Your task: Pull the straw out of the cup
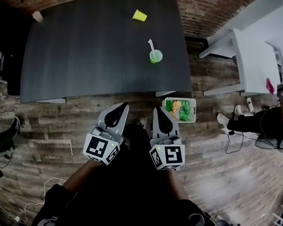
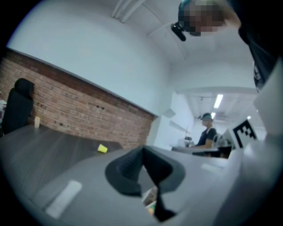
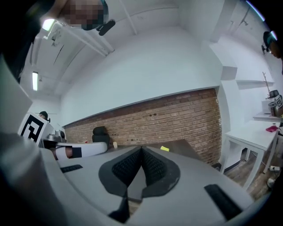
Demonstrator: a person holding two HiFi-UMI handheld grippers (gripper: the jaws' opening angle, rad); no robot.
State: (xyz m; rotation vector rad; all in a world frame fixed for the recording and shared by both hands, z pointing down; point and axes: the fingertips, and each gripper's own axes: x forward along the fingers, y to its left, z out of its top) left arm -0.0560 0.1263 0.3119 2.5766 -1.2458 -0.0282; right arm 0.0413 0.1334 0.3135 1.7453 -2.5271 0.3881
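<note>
**Straw Waits in Cup**

The left gripper (image 1: pixel 122 106) is closed and empty. Far off on the table (image 1: pixel 76 53), the straw (image 1: pixel 151 45) leans in the green cup (image 1: pixel 155 57). The right gripper (image 1: pixel 161 111) is closed and empty too. A sideways pull might tip the cup.

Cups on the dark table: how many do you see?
3. A green cup holding a straw stands near the right edge; a yellow cup is near the far edge; a small pale cup sits at the far left corner. None seems hidden.
</note>
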